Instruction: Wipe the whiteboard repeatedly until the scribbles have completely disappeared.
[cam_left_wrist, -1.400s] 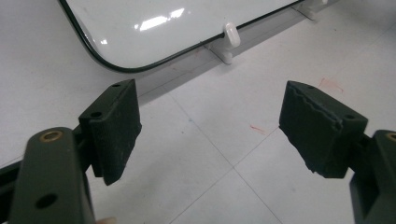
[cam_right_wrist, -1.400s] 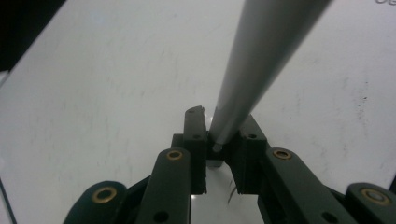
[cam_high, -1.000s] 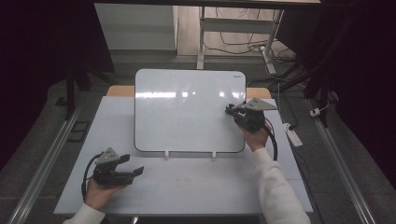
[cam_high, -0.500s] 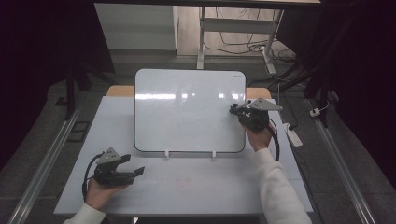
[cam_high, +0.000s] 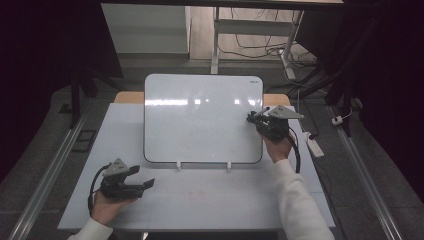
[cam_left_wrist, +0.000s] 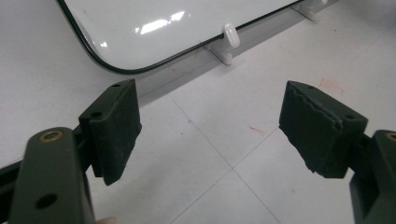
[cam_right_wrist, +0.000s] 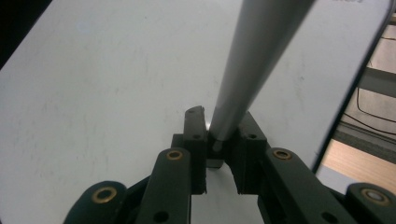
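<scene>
At the right edge of the whiteboard (cam_high: 202, 117), which leans back on two small white stands (cam_high: 178, 164) at the middle of the table (cam_high: 210, 200), the right gripper (cam_high: 256, 118) has its jaws clamped tight on a slim grey marker (cam_right_wrist: 254, 65), gripped near one end so that most of the barrel juts out past the pads over the glossy board. Which end carries the tip cannot be told. The left gripper (cam_left_wrist: 210, 126) rests near the table's front left corner, well apart from the board, its jaws spread wide with nothing between them. The likeliest trouble is the grip itself: with so little of the marker between the pads, pressing it against the board could lever it sideways or let it slip out. A hard push could also rock the board on its stands, since the idle gripper is not steadying it. A shallow angle could make the pen skid across the slick surface.
</scene>
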